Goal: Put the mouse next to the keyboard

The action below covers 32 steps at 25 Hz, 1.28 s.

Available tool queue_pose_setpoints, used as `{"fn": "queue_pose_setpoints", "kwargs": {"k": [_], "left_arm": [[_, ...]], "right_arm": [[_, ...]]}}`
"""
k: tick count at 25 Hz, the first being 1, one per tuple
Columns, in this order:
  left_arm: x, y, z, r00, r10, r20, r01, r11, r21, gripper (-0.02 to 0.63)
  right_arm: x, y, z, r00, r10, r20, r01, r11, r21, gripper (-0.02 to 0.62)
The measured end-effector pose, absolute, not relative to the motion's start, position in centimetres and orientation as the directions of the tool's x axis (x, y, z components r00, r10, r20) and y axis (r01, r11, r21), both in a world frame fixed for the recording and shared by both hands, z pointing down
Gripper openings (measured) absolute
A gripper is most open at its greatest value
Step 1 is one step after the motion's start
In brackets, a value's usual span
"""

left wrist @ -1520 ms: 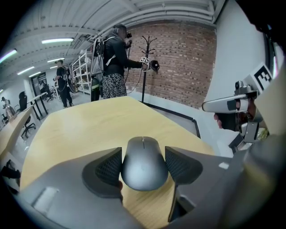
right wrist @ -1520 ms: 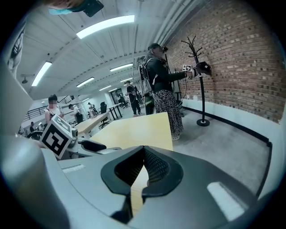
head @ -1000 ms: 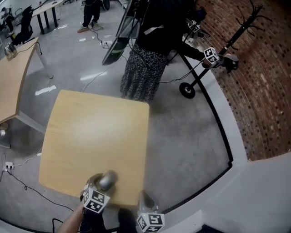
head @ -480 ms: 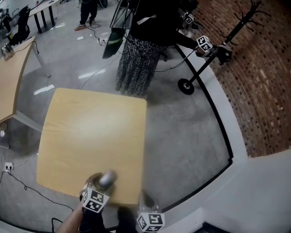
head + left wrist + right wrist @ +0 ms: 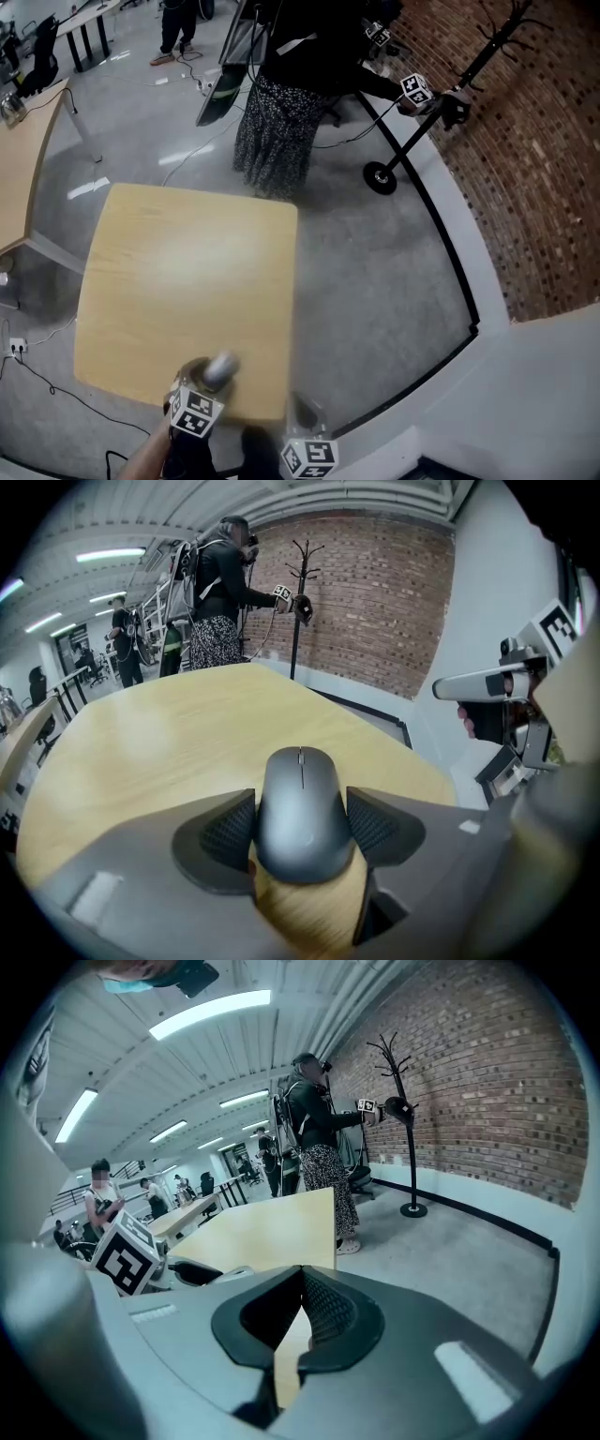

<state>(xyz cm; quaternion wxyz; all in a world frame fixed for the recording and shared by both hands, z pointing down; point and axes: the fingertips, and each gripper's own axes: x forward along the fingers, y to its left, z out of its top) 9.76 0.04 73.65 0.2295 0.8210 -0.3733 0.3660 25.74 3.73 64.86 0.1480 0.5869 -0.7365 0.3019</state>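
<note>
Nothing's really moved: left gripper (image 5: 300, 825) still clamped on the mouse (image 5: 302, 794) over the table's (image 5: 187, 272) near edge, right gripper (image 5: 298, 1314) pinched shut, empty. No keyboard in sight.

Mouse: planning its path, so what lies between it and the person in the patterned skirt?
Head view: only bare table, then grey floor, from mouse to person.
</note>
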Motion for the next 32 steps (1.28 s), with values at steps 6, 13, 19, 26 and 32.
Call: {"fn": "queue_pose_setpoints", "kwargs": {"k": [6,13,19,26,32], "left_arm": [[9.7,0.0,73.6,0.441,-0.449,0.777,-0.782,-0.617,0.087,0.308],[9.9,0.3,72.5,0.457,-0.473,0.753,-0.794,-0.598,0.106,0.308],[10.6,-0.1,69.6,0.475,-0.509,0.718,-0.785,-0.613,0.084,0.308],[10.0,-0.4,66.6,0.481,-0.551,0.681,-0.809,-0.578,0.104,0.304],[8.9,-0.7,63.7,0.468,-0.613,0.636,-0.830,-0.552,0.079,0.199]], "right_arm": [[25.8,3.9,64.6,-0.269,-0.773,0.575,-0.953,0.129,-0.273,0.014],[25.8,4.1,64.5,-0.278,-0.775,0.568,-0.951,0.140,-0.275,0.014],[25.9,4.3,63.6,-0.286,-0.778,0.559,-0.949,0.151,-0.276,0.014],[25.4,4.0,61.8,-0.300,-0.788,0.538,-0.946,0.173,-0.275,0.014],[24.5,3.7,60.5,-0.318,-0.798,0.511,-0.941,0.202,-0.271,0.014]]}}
